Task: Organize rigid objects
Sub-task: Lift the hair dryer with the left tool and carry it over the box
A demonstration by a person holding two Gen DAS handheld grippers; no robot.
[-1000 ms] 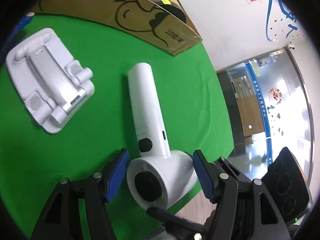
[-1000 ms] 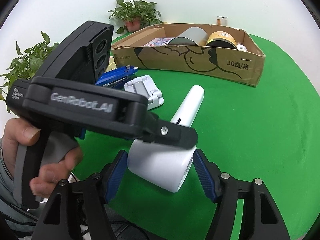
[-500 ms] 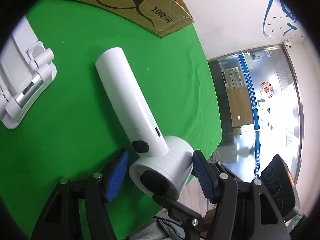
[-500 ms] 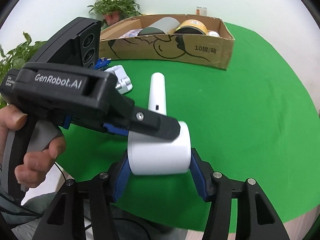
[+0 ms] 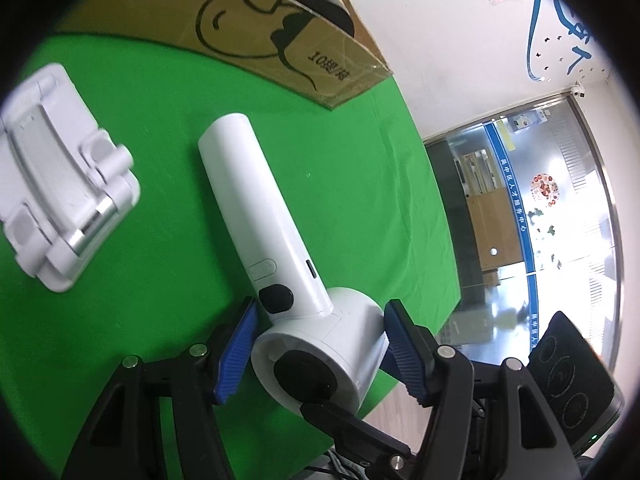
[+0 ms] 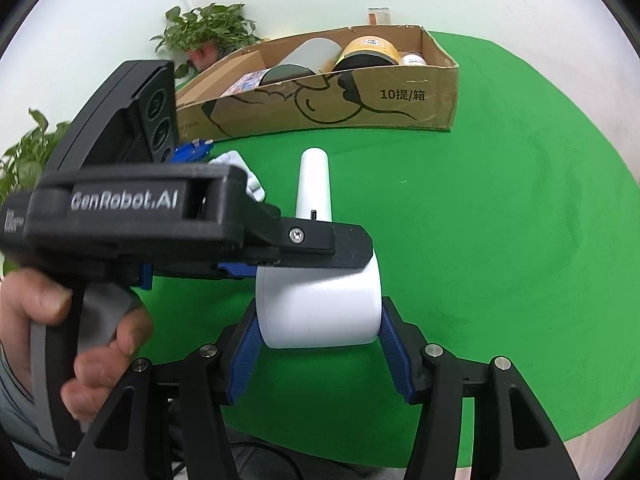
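A white handheld fan-like device (image 5: 256, 216) lies on the green table, its handle toward the cardboard box (image 5: 248, 36). Both grippers hold its round head. My left gripper (image 5: 318, 344) has its blue pads against the head's two ends. My right gripper (image 6: 320, 336) clamps the head's sides (image 6: 320, 308), and the left gripper's black body (image 6: 168, 216) crosses above it. The handle (image 6: 315, 184) points at the box (image 6: 320, 96).
A white phone stand (image 5: 60, 200) lies left of the device, with a blue stapler-like item (image 6: 192, 152) behind it. The box holds a yellow-lidded jar (image 6: 370, 50), a grey cylinder and other items. Plants (image 6: 204, 32) stand at the back left. The table edge is near.
The right gripper closed in on the device's head. The device turned, its handle now pointing toward the box. The left gripper shifted around the head.
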